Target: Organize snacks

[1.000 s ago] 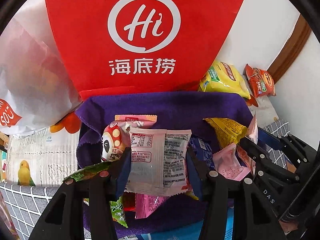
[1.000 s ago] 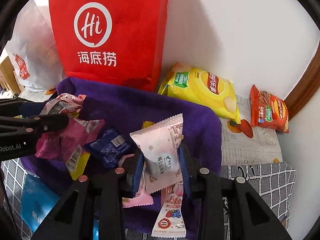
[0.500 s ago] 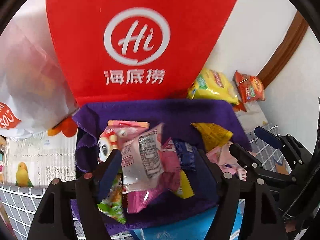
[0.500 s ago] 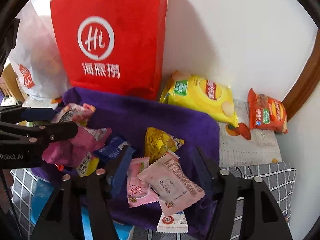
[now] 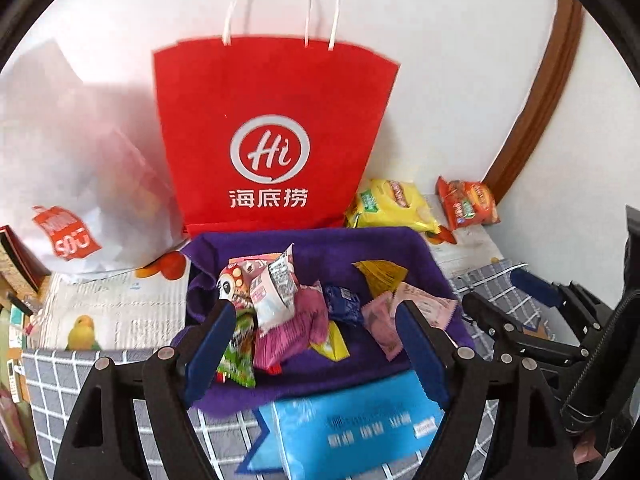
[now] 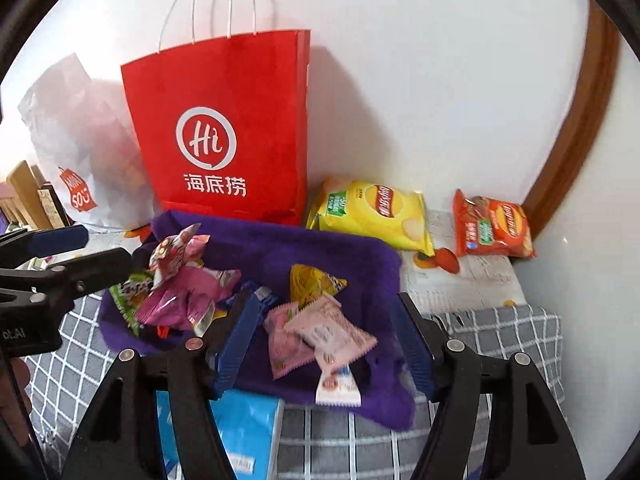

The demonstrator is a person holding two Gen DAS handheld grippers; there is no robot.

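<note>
A purple cloth-lined tray [image 5: 312, 246] [image 6: 280, 252] holds several small snack packets. A white and pink packet [image 5: 276, 292] stands on a magenta packet [image 5: 292, 332] at its left. A pale pink packet [image 6: 332, 330] lies at its right, near a yellow packet [image 6: 312, 280] and a blue one [image 5: 342, 304]. My left gripper [image 5: 316, 348] is open and empty, above the tray's near edge. My right gripper [image 6: 324, 344] is open and empty, above the pale pink packet.
A red paper bag [image 5: 272, 140] [image 6: 228, 128] stands behind the tray against the wall. A yellow chip bag [image 6: 372, 212] and an orange chip bag [image 6: 492, 228] lie to the right. A white plastic bag [image 5: 72, 168] is at left. A blue pack [image 5: 360, 428] lies in front.
Both grippers opened and let go of their packets, which dropped into the tray. Both grippers then pulled back and up from the tray.
</note>
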